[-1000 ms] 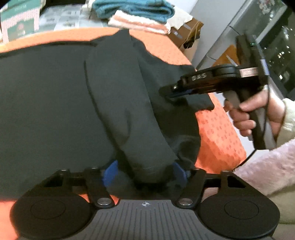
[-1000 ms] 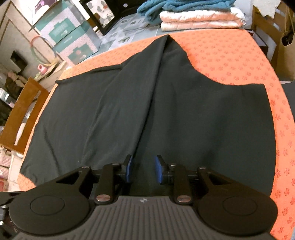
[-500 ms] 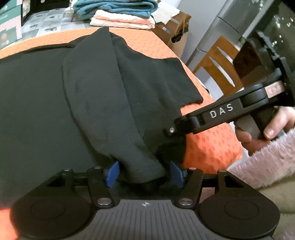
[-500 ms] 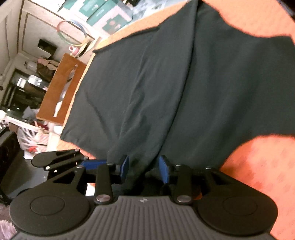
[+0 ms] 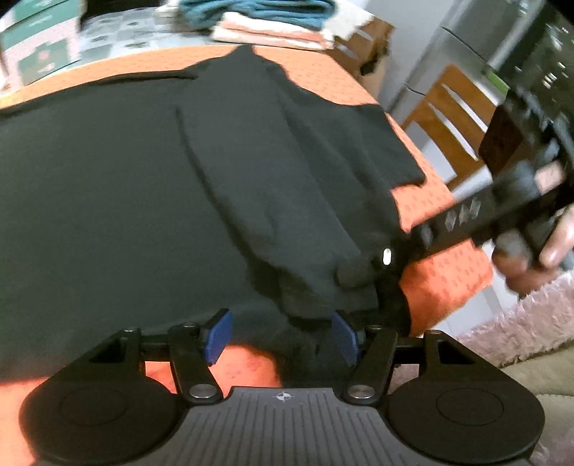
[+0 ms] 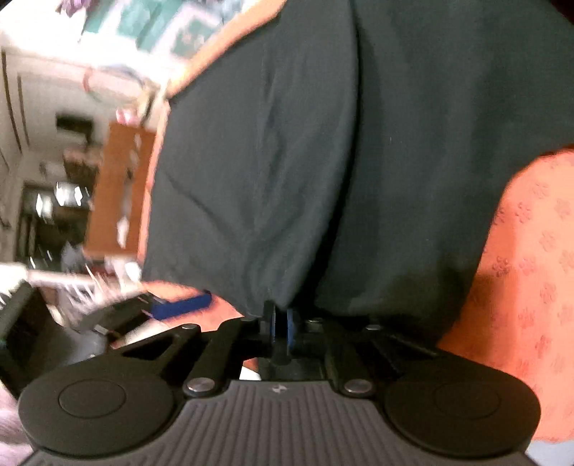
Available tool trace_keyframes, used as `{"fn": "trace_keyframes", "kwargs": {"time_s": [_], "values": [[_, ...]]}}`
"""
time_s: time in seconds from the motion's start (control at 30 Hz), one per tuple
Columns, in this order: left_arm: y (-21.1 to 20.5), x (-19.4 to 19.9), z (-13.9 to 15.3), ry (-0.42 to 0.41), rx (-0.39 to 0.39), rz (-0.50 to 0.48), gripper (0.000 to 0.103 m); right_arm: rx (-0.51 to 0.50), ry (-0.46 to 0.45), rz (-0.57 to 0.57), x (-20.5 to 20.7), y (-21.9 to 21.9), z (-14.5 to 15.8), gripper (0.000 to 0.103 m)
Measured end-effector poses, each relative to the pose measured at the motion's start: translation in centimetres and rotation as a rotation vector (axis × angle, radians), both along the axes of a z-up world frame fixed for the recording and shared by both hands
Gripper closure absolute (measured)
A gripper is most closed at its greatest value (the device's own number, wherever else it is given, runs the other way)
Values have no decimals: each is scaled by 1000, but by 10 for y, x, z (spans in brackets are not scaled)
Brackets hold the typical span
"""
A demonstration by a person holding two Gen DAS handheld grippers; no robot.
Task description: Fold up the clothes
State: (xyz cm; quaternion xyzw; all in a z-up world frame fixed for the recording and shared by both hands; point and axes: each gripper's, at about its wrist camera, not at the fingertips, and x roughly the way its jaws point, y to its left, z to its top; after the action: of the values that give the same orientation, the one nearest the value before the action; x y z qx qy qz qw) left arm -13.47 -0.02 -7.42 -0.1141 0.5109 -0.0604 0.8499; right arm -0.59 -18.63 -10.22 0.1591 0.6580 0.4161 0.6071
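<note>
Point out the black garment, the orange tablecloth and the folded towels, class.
black garment (image 5: 143, 186): left wrist view, flat middle of the cloth.
orange tablecloth (image 5: 441, 283): left wrist view, bare patch right of the garment.
folded towels (image 5: 272, 21): left wrist view, stack's front edge.

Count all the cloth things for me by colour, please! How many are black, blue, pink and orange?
Black: 1, the garment spread on the table.
Blue: 1, the towel at the far end.
Pink: 1, the striped towel under the blue one.
Orange: 1, the tablecloth under the garment.
Total: 4
</note>
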Motion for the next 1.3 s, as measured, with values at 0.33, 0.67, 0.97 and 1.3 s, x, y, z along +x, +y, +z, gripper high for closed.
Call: {"fn": "trace_keyframes", "kwargs": {"time_s": [0.33, 0.67, 0.97, 1.3], "values": [[-29, 17, 7, -159, 207, -69, 88, 148, 21, -231, -11, -24, 45, 98], [1, -12, 39, -210, 181, -48, 98, 37, -186, -129, -17, -41, 79, 98], [50, -5, 23, -99, 132, 119, 84, -203, -301, 124, -16, -13, 53, 86], [95, 37, 52, -167, 151, 359, 82, -122, -481, -1, 73, -36, 95, 77]]}}
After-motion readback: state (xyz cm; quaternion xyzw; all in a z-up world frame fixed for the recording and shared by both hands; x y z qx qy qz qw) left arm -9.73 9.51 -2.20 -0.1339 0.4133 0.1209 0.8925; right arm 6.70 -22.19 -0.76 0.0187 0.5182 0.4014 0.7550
